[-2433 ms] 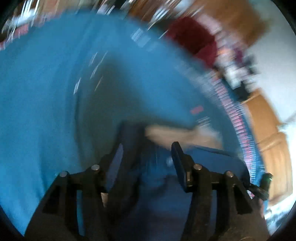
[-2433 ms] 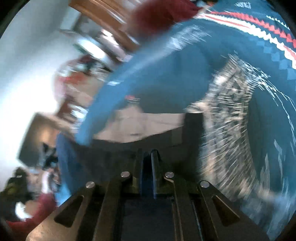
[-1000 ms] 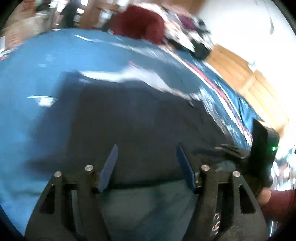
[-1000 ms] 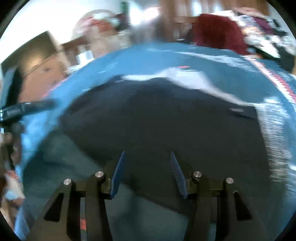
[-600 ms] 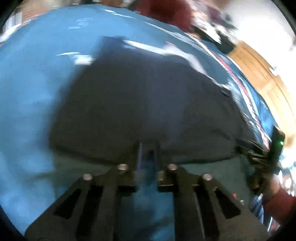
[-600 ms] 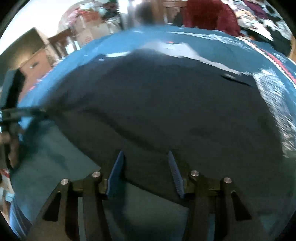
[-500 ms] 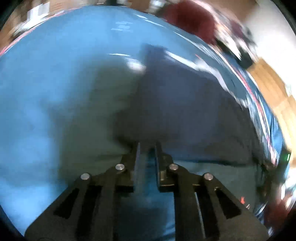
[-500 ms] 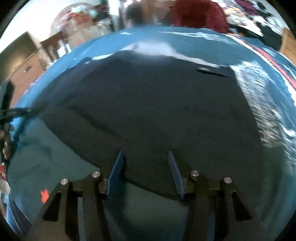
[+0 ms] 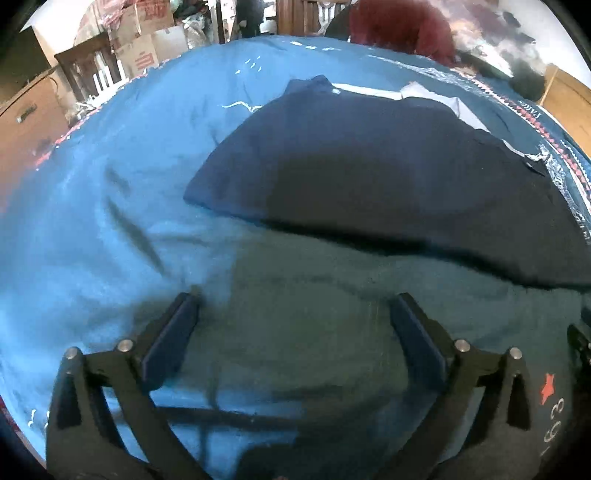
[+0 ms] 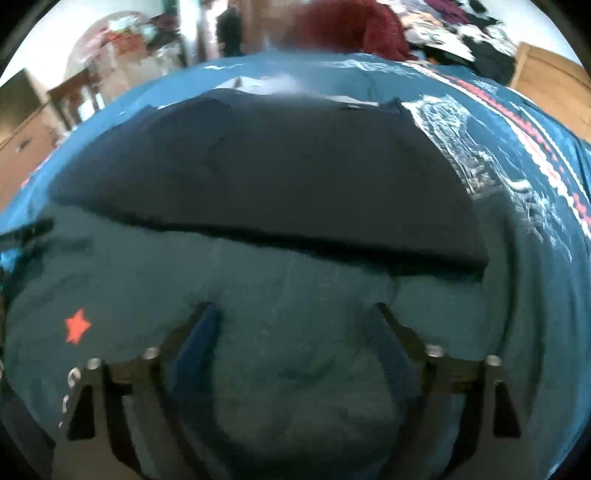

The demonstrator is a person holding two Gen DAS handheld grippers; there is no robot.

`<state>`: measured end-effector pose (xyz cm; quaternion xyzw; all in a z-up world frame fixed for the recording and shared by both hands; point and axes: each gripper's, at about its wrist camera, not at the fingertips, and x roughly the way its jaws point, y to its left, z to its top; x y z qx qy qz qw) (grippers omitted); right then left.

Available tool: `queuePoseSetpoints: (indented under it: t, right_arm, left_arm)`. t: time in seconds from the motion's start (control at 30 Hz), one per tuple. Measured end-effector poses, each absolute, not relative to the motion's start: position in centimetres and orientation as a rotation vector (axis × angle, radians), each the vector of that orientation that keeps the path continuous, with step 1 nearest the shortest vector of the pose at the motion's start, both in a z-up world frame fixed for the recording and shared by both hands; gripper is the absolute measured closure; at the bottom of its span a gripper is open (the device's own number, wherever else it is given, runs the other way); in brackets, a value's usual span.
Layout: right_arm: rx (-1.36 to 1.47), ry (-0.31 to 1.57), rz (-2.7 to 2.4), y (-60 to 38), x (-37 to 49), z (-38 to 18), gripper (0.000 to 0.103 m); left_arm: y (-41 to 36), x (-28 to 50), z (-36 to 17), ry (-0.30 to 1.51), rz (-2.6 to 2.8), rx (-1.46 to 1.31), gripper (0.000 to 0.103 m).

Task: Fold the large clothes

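Note:
A dark navy garment (image 9: 388,177) lies folded flat on a blue bedspread (image 9: 92,206), with a pale lining showing along its far edge. It also shows in the right wrist view (image 10: 277,173). My left gripper (image 9: 293,317) is open and empty, above the bedspread just short of the garment's near fold. My right gripper (image 10: 295,321) is open and empty, also just short of the near fold.
The bedspread (image 10: 524,155) has a red and white patterned band and a red star print (image 10: 77,325). A dark red cloth heap (image 9: 399,26) and mixed clothes lie beyond the far edge. Cardboard boxes (image 9: 144,37) and wooden furniture stand at the left.
The left gripper, shut on the garment's near edge half a second ago, has opened and drawn back. The right gripper stays open and has backed off slightly. The garment lies still.

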<state>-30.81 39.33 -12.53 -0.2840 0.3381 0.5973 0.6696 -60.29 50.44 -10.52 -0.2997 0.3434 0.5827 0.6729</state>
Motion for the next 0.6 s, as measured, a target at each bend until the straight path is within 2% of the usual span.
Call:
queuePoseSetpoints:
  t: [0.1, 0.33, 0.6]
  right_arm:
    - [-0.658, 0.751, 1.332, 39.4, -31.5, -12.8, 0.0]
    - [-0.65, 0.732, 1.316, 39.5, -31.9, -13.3, 0.0]
    - [-0.635, 0.718, 1.333, 39.5, -31.8, -13.7, 0.0]
  left_arm:
    - [50.8, -60.4, -10.5, 0.785, 1.314, -0.668, 0.0]
    - [50.6, -60.7, -10.6, 0.719, 1.331, -0.669, 0.0]
    - [50.6, -60.1, -11.1, 0.729, 1.348, -0.627, 0.0]
